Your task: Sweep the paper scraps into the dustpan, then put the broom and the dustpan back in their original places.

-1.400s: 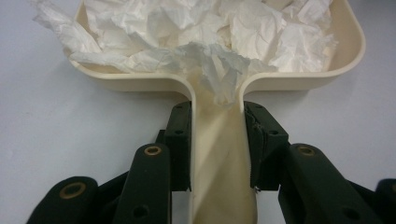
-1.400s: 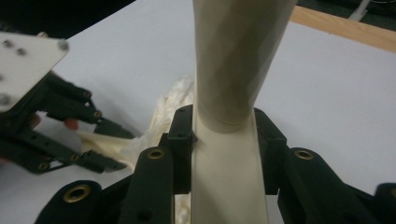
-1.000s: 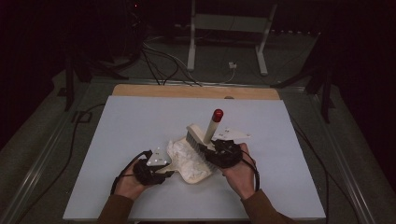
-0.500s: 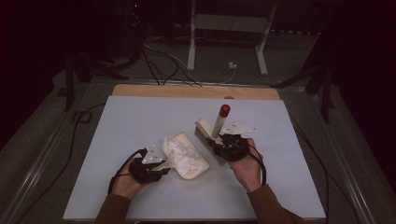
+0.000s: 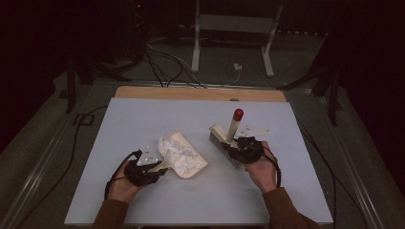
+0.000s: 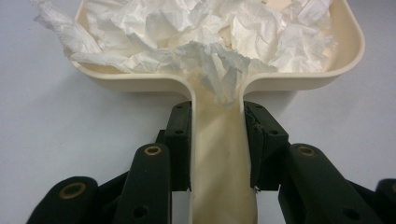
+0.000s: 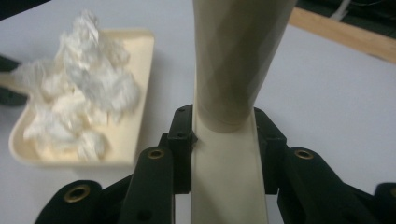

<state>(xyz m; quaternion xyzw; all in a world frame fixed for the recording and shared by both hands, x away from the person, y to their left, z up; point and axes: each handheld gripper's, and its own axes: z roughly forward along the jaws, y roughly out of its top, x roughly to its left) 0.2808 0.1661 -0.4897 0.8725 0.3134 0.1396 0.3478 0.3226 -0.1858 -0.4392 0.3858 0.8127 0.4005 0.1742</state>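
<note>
We have drawn the brush (image 5: 224, 138) clear of the dustpan (image 5: 188, 164); right gripper (image 5: 243, 149) pinches it, left gripper (image 5: 149, 171) clamps the dustpan handle. Crumpled tissue (image 6: 201, 32) is collected; sweeping appears complete.

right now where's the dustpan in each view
High view: dustpan left of centre on the table.
Left gripper view: across the top, handle running down between the jaws.
Right gripper view: at the left.
Shared landmark: the crumpled paper in it.

Pale table top (image 5: 143, 119), wooden strip (image 5: 200, 93) at far edge, white stand (image 5: 229, 28) beyond, floor cables (image 5: 162, 62)
</note>
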